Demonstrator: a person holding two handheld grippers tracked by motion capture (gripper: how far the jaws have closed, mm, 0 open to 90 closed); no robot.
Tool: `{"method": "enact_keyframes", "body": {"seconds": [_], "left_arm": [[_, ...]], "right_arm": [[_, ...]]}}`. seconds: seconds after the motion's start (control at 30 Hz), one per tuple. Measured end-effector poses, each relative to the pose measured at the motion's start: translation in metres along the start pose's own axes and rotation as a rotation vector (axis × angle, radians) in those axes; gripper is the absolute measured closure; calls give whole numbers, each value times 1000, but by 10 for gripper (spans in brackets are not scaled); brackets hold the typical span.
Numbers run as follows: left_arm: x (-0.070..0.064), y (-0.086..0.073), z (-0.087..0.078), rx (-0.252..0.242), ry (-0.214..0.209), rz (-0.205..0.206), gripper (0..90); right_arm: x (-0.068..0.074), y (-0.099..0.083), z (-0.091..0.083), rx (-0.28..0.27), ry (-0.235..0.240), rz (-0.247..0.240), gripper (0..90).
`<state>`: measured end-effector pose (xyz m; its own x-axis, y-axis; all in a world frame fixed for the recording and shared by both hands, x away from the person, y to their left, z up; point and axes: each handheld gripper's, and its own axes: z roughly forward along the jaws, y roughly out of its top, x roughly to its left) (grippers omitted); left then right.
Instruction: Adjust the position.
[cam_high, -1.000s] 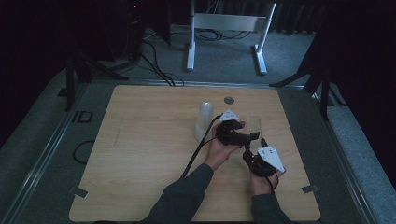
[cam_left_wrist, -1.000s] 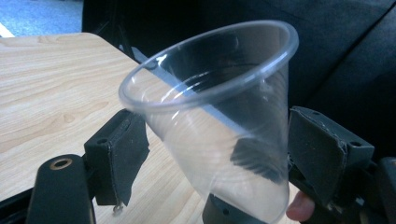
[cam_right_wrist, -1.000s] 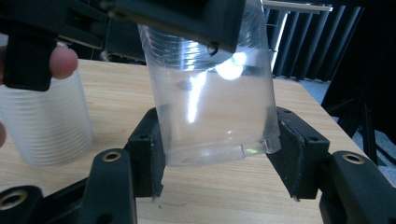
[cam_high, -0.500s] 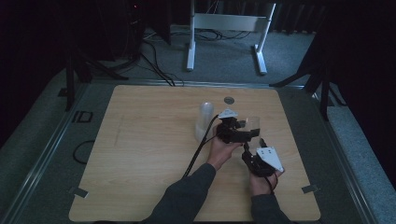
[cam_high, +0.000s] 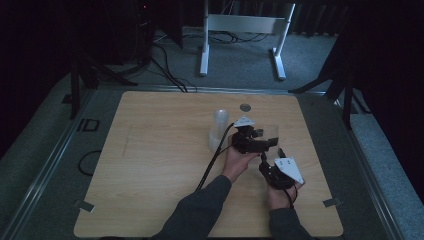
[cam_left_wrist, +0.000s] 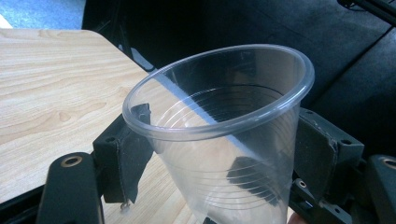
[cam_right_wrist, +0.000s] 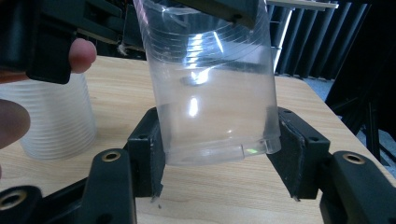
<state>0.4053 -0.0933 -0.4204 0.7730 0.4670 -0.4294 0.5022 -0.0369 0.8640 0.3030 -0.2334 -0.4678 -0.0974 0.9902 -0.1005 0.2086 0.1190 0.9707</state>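
Note:
A clear plastic cup is held just above the wooden table, right of centre. My left gripper is shut on its upper wall; in the left gripper view the cup stands mouth up between the two black jaws of this gripper. My right gripper comes in from the near side. In the right gripper view its jaws press on either side of the cup's base, so this gripper is shut on it. The cup looks empty.
A stack of ribbed clear cups stands upside down just left of my left hand, and it appears again as the stack in the right gripper view. A small dark disc lies near the table's far edge. A white stand is beyond the table.

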Motion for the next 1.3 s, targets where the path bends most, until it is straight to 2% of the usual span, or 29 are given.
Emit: {"method": "enact_keyframes", "body": {"seconds": [0.3, 0.47, 0.57, 0.73, 0.77, 0.87, 0.97, 1.1, 1.3], "left_arm": [[-2, 0, -1, -1, 14, 32, 261], [-2, 0, -1, -2, 17, 37, 262], [-4, 1, -2, 2, 34, 66, 267], [-8, 1, -3, 5, 55, 113, 272], [-9, 1, -3, 11, 64, 136, 271], [-12, 0, -3, 17, 77, 170, 272], [-16, -1, -2, 30, 83, 205, 272], [-18, -2, -1, 41, 84, 220, 272], [-19, -2, -1, 38, 65, 218, 271]], "right_arm": [[0, 0, 1, 12, 18, -15, 398], [0, 0, 1, 15, 29, -18, 385], [1, 1, 2, 25, 43, -28, 327], [1, 2, 4, 37, 59, -43, 302], [1, 2, 4, 37, 59, -43, 301], [-2, 5, 4, 43, 66, -40, 292], [-4, 6, 5, 47, 77, -47, 292], [-6, 8, 8, 60, 95, -47, 310], [-8, 7, 9, 81, 91, -33, 386]]}}
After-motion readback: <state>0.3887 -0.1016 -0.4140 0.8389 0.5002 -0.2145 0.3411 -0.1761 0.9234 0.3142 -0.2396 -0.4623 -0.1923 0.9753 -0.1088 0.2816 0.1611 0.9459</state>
